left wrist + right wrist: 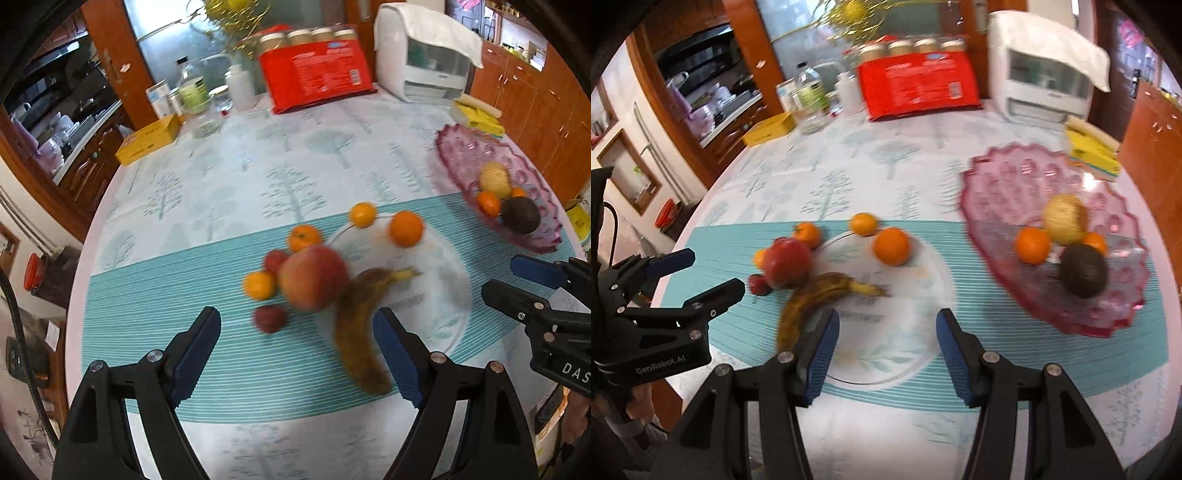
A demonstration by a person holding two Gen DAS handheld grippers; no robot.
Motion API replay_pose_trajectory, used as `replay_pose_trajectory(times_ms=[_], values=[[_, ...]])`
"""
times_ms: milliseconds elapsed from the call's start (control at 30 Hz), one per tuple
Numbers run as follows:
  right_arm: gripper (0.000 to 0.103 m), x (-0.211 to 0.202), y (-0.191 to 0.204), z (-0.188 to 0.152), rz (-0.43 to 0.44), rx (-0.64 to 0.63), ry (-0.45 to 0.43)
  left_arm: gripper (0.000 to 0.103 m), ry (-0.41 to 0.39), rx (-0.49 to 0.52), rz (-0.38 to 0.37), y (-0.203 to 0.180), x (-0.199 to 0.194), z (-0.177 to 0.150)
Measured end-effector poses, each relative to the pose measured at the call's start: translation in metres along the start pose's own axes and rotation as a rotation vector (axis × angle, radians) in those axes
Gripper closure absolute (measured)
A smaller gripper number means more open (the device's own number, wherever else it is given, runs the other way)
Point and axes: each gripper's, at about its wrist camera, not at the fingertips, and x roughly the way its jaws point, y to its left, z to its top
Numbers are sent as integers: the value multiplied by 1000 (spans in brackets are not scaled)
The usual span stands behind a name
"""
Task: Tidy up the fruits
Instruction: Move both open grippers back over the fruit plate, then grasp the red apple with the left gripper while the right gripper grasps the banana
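Here, both the left gripper (pixel 297 350) and right gripper (pixel 886 350) hover spread and empty, the banana (pixel 360 328) lying just ahead of the left, long axis running away rightward onto the clear plate (pixel 448 295).

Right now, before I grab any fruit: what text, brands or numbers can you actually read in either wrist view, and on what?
"GenRobot.AI": on the body of the left gripper, seen from the right wrist.
"DAS": on the body of the right gripper, cut off by the frame edge.
Red package at the back of the table: white print and a blue logo, too blurred to read.
Yellow box: markings too small to read.
Green-labelled bottle: label unreadable.
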Motion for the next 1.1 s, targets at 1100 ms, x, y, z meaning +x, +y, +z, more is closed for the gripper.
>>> replay_pose_trajectory(times_ms=[1100], values=[[68,123,91,-5,-106,131,206,19,101,217,-206,32,78,30]])
